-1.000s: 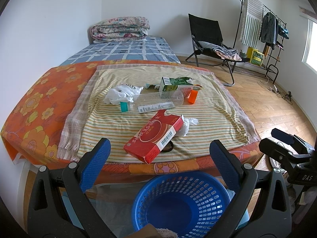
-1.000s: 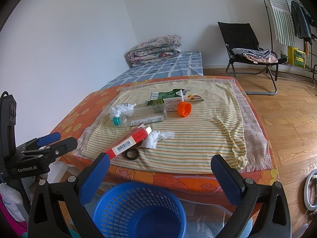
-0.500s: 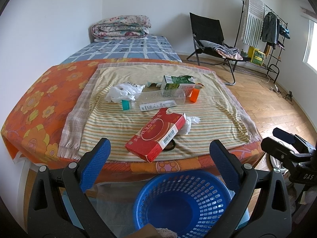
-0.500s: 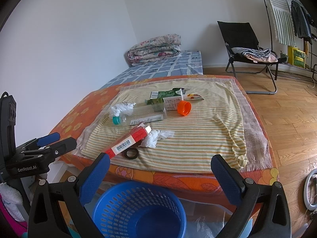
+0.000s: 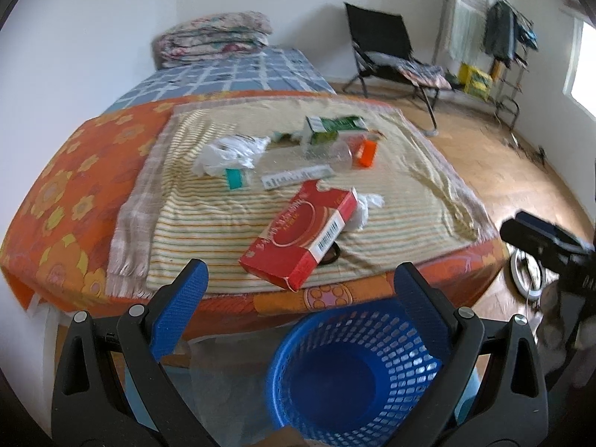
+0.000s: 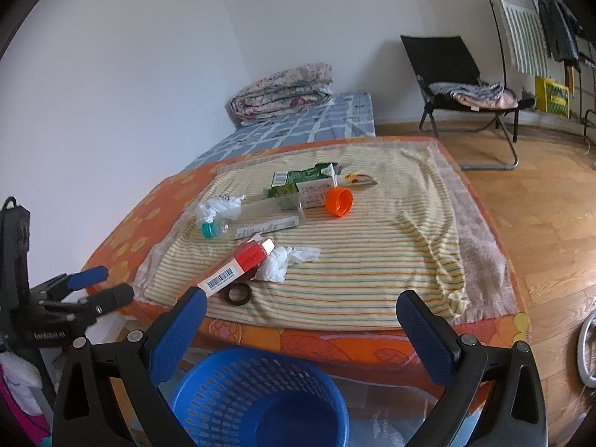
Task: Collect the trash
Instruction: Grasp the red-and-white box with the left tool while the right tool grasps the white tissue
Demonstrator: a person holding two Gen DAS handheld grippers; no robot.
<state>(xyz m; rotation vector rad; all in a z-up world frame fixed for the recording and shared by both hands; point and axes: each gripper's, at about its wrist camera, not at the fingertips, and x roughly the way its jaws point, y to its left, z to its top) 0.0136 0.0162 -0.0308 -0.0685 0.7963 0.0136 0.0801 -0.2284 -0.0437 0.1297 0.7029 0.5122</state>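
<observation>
Trash lies on a striped cloth (image 5: pixel 409 186) on the bed: a red carton (image 5: pixel 298 238) (image 6: pixel 238 266) near the front edge, a crumpled white tissue (image 5: pixel 363 208) (image 6: pixel 283 260), a clear bottle with a teal cap (image 5: pixel 283 171) (image 6: pixel 253 219), a white plastic bag (image 5: pixel 227 151) (image 6: pixel 219 205), a green and white carton (image 5: pixel 331 128) (image 6: pixel 305 186), an orange cup (image 5: pixel 365 152) (image 6: pixel 339 201) and a black ring (image 6: pixel 237 294). A blue mesh basket (image 5: pixel 354 376) (image 6: pixel 260 398) stands on the floor before the bed. My left gripper (image 5: pixel 298 294) and right gripper (image 6: pixel 301 316) hover open above the basket, holding nothing.
Folded quilts (image 5: pixel 216 39) lie at the far end of the bed by the white wall. A black folding chair (image 5: pixel 391 56) and a clothes rack (image 5: pixel 495 37) stand on the wooden floor to the right. A clear plastic sheet (image 6: pixel 391 421) lies beside the basket.
Both grippers have moved forward toward the bed, so the trash looks nearer and the left wrist view is blurred. The jaws stay open.
</observation>
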